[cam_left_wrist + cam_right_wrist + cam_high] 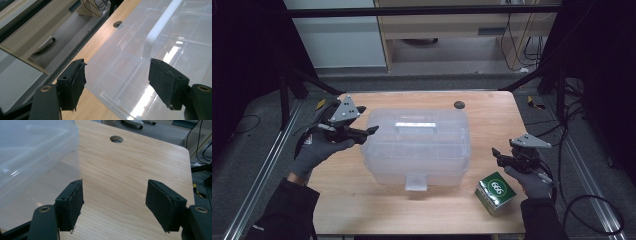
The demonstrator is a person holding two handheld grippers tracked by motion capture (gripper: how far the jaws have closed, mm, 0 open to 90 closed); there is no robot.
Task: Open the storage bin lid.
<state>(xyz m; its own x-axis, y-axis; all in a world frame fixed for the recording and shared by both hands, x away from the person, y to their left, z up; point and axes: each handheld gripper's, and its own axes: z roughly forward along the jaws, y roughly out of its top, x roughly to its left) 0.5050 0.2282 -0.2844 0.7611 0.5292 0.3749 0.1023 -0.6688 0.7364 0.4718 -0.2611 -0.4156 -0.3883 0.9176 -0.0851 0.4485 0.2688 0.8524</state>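
Hovering wide open and empty at the near corner of the clear bin [417, 147], left gripper [373, 131], lid and white handle [160, 25] just ahead. Right gripper [495, 153] likewise spread, gripping nothing, bin to its left, green box [495, 192] close behind.

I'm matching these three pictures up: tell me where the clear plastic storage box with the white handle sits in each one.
High view: clear plastic storage box, table centre, between both grippers.
Left gripper view: it spans the right side, beyond the open jaws.
Right gripper view: its corner is upper left.
Shared landmark: the round hole in the wooden tabletop.
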